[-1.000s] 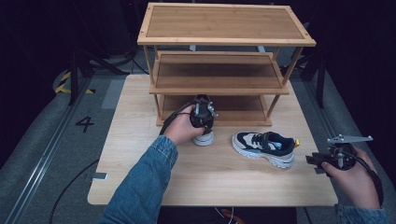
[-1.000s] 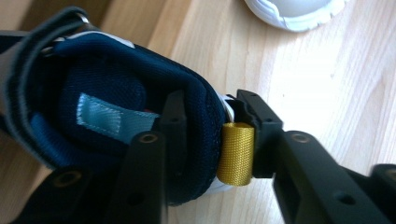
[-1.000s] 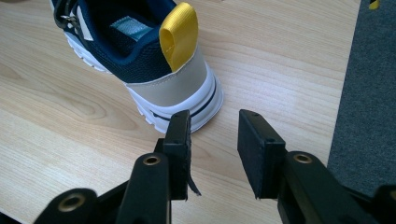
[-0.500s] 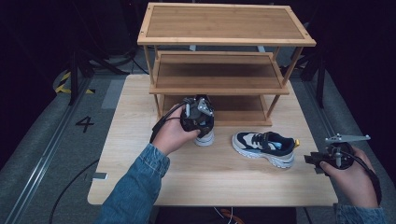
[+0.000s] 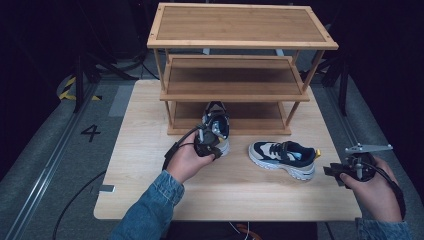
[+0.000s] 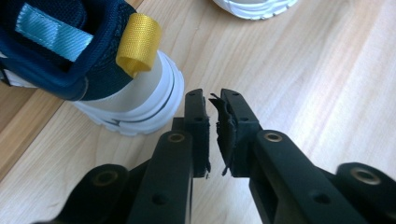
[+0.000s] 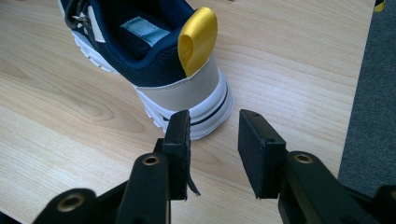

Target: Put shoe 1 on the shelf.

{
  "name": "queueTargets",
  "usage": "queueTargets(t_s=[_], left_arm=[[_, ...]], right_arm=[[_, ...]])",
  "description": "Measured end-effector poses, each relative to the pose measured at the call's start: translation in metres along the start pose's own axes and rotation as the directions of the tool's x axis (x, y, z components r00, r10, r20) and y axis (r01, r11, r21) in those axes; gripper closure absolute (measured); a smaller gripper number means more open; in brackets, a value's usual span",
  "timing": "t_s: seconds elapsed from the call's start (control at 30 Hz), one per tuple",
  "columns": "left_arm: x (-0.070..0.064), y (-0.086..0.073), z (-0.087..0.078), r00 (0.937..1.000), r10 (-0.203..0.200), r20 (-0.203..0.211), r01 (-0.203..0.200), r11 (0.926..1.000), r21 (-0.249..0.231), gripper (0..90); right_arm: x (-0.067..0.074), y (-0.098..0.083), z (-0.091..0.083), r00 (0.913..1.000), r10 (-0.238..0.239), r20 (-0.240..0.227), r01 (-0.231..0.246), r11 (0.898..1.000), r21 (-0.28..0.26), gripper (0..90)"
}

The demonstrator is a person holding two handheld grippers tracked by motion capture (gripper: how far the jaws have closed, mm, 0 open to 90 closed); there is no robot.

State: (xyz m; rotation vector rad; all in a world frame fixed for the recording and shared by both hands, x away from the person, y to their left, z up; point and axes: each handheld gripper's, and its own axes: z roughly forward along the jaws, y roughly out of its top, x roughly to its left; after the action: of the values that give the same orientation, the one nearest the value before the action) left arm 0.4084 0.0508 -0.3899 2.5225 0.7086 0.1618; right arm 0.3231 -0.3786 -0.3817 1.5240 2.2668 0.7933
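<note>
A navy and white sneaker (image 5: 216, 129) with a yellow heel loop (image 6: 137, 42) stands at the front of the rack's bottom shelf, toe toward the rack. My left gripper (image 5: 209, 145) sits just behind its heel (image 6: 135, 107). Its jaws (image 6: 214, 100) have just been closing and are almost together, with nothing between them. The matching sneaker (image 5: 282, 157) lies on the table to the right, heel toward my right gripper (image 5: 336, 172). That gripper (image 7: 212, 121) is open, empty, and a short way behind that heel (image 7: 196, 93).
A three-tier wooden shoe rack (image 5: 240, 45) stands at the back of the light wooden table (image 5: 145, 170). The table's right edge and grey floor (image 7: 373, 93) lie close beside my right gripper. Dark floor with cables surrounds the table.
My left gripper has drawn back from over the left sneaker toward the person, and its jaws have come together. The sneakers and my right hand have stayed put.
</note>
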Motion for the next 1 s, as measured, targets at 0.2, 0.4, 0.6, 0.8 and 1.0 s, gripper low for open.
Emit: queueTargets(t_s=[0.2,0.4,0.6,0.8,1.0], left_arm=[[0.011,0.001,0.012,0.9984,-0.035,-0.044,0.034,0.9994,-0.01,83.4],[0.021,0.002,0.014,0.9916,-0.088,-0.095,0.082,0.9947,-0.061,82.8],[0.026,0.007,0.008,0.9801,-0.11,-0.166,0.094,0.9907,-0.099,83.3],[0.032,0.014,0.009,0.9817,-0.143,-0.126,0.132,0.9868,-0.094,84.5],[0.032,0.023,0.009,0.9762,-0.136,-0.169,0.114,0.9842,-0.136,82.4]], right_arm=[[-0.001,-0.004,-0.002,0.9999,0.005,0.01,-0.005,1.0,-0.003,64.9],[-0.005,-0.011,-0.007,0.9994,0.025,0.024,-0.024,1.0,-0.01,64.4],[-0.005,-0.014,-0.006,0.999,0.036,0.026,-0.036,0.999,-0.002,64.4],[-0.006,-0.015,-0.008,0.9986,0.043,0.03,-0.043,0.999,-0.002,64.4],[-0.005,-0.014,-0.006,0.9991,0.034,0.025,-0.034,0.999,-0.003,64.4]])
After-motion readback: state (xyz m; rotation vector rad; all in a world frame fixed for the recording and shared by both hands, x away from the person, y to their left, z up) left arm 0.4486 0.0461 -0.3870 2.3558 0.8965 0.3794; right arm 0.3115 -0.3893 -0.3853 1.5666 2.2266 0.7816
